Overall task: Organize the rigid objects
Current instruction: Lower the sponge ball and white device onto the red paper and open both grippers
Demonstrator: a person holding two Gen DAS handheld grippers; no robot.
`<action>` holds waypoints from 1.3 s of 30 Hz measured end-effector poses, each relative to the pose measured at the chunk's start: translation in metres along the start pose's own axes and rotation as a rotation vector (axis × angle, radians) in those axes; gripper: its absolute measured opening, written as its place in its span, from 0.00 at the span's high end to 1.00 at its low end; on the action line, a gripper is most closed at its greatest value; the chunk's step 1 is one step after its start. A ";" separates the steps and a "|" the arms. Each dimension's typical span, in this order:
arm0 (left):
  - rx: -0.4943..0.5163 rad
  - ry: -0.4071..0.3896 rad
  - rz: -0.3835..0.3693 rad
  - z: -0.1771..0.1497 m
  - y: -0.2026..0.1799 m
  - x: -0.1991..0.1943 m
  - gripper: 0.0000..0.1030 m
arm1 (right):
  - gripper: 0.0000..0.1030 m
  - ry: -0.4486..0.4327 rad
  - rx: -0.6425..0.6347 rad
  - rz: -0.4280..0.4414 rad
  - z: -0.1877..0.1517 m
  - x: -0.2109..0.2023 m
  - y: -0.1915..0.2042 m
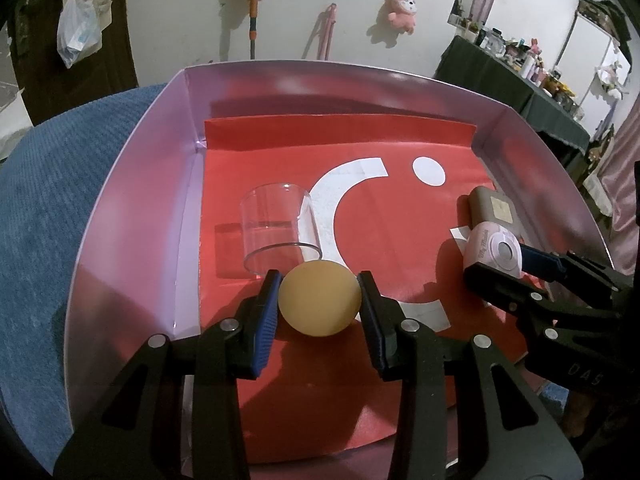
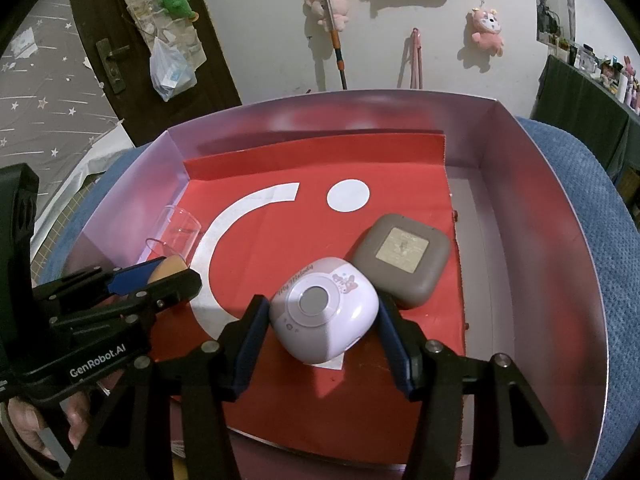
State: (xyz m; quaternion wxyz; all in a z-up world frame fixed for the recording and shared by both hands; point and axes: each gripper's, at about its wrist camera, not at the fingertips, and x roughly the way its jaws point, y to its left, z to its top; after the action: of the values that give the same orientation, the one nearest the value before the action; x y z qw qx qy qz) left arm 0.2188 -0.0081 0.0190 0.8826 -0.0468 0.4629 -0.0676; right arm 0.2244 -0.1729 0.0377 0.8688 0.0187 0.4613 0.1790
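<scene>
Left gripper (image 1: 319,304) jaws pinching tan ball (image 1: 319,298), right gripper (image 2: 322,318) jaws pinching pink case (image 2: 324,315), "GenRobot.AI" lettering only in right view

Left wrist view: pink device (image 1: 494,250) half hidden behind right gripper (image 1: 504,258); grey case (image 1: 494,208) partly covered by it. Right wrist view: ball (image 2: 168,269) mostly hidden by left gripper (image 2: 160,276); "My Melody" print barely legible.
</scene>
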 end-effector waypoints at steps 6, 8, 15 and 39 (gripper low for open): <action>0.009 -0.003 0.015 -0.001 -0.002 0.000 0.65 | 0.44 0.000 0.001 0.000 0.000 0.000 0.000; 0.015 -0.004 0.022 -0.001 -0.004 0.000 0.65 | 0.44 0.000 0.001 0.000 0.000 0.000 0.000; 0.019 -0.003 0.027 -0.001 -0.005 0.000 0.64 | 0.44 0.000 0.005 0.003 0.001 -0.001 0.000; 0.061 -0.043 0.044 -0.004 -0.013 -0.018 0.34 | 0.34 -0.054 0.015 0.013 0.000 -0.024 0.003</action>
State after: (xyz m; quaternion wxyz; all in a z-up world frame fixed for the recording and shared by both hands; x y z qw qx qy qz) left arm 0.2046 -0.0176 0.0335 0.8945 -0.0108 0.4427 -0.0612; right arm 0.2111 -0.1781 0.0571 0.8795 0.0332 0.4390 0.1805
